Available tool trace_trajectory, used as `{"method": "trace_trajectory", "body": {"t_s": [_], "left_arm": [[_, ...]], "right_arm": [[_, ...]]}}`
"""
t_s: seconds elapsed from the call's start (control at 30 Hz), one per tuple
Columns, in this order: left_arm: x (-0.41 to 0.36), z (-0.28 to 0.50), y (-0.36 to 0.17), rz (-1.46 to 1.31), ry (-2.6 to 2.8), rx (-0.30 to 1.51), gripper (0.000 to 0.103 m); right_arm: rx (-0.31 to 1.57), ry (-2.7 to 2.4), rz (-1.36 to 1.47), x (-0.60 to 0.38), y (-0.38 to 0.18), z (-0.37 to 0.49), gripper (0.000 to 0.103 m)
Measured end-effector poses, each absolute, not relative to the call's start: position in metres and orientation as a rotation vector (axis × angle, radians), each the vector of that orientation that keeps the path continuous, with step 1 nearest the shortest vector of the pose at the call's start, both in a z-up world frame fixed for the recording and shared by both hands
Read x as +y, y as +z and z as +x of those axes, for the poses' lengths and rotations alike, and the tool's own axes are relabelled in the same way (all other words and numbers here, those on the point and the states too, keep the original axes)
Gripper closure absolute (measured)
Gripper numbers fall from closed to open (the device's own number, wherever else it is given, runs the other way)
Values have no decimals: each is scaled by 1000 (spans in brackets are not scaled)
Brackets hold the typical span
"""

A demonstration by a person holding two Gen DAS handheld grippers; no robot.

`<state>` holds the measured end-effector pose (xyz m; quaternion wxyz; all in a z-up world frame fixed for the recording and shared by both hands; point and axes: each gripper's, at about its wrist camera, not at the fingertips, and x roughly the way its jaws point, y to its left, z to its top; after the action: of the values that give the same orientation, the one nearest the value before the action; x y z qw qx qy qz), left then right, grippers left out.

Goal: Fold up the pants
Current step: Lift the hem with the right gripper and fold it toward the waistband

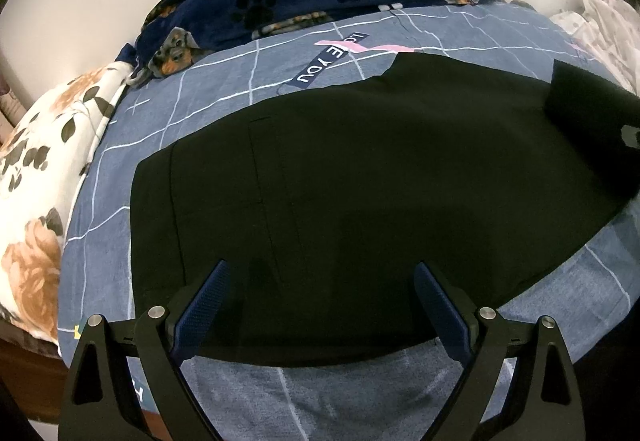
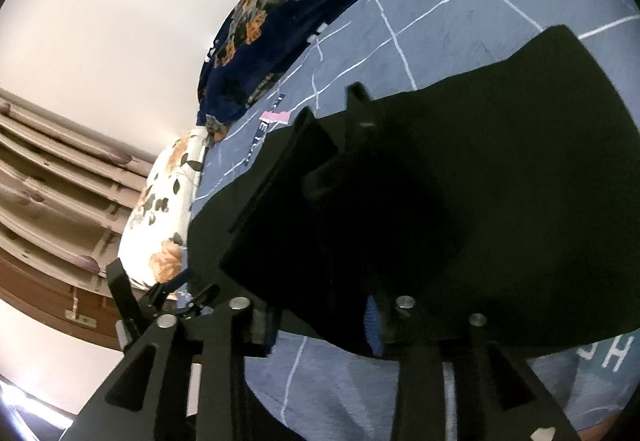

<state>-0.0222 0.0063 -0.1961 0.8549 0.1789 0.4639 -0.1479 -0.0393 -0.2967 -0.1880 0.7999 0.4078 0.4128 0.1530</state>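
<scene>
Left wrist view: black pants [image 1: 360, 181] stretch left-right on the bed [image 1: 224, 89], near edge between the left tool's [image 1: 320, 305] spread, empty fingers (right tool's [image 2: 320, 321] grip unclear).

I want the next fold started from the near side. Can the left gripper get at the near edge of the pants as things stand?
Probably yes: the left gripper is open right over the pants, with nothing in between.
</scene>
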Motion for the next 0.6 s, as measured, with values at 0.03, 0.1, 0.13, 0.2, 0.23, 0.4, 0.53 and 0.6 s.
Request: {"method": "trace_trajectory", "body": {"t_s": [0.03, 0.1, 0.13, 0.2, 0.23, 0.4, 0.53, 0.6], "left_arm": [[5, -21, -196, 376, -311, 976, 10], [4, -21, -196, 376, -311, 976, 10], [4, -22, -196, 377, -311, 976, 10], [6, -22, -196, 377, -310, 976, 10], [5, -21, -196, 378, -312, 976, 10], [4, -21, -196, 382, -312, 974, 10], [3, -19, -194, 383, -309, 971, 10], [3, -19, -191, 382, -304, 966, 10]], "right_arm": [[888, 338, 880, -295, -189, -39, 60], [889, 348, 875, -292, -188, -39, 57], [889, 352, 874, -291, -187, -39, 56], [889, 363, 879, -289, -188, -38, 53], [888, 370, 886, -288, -188, -38, 51], [884, 413, 940, -287, -192, -38, 46], [881, 487, 1019, -286, -197, -36, 41], [881, 508, 1033, -283, -198, -36, 38]]}}
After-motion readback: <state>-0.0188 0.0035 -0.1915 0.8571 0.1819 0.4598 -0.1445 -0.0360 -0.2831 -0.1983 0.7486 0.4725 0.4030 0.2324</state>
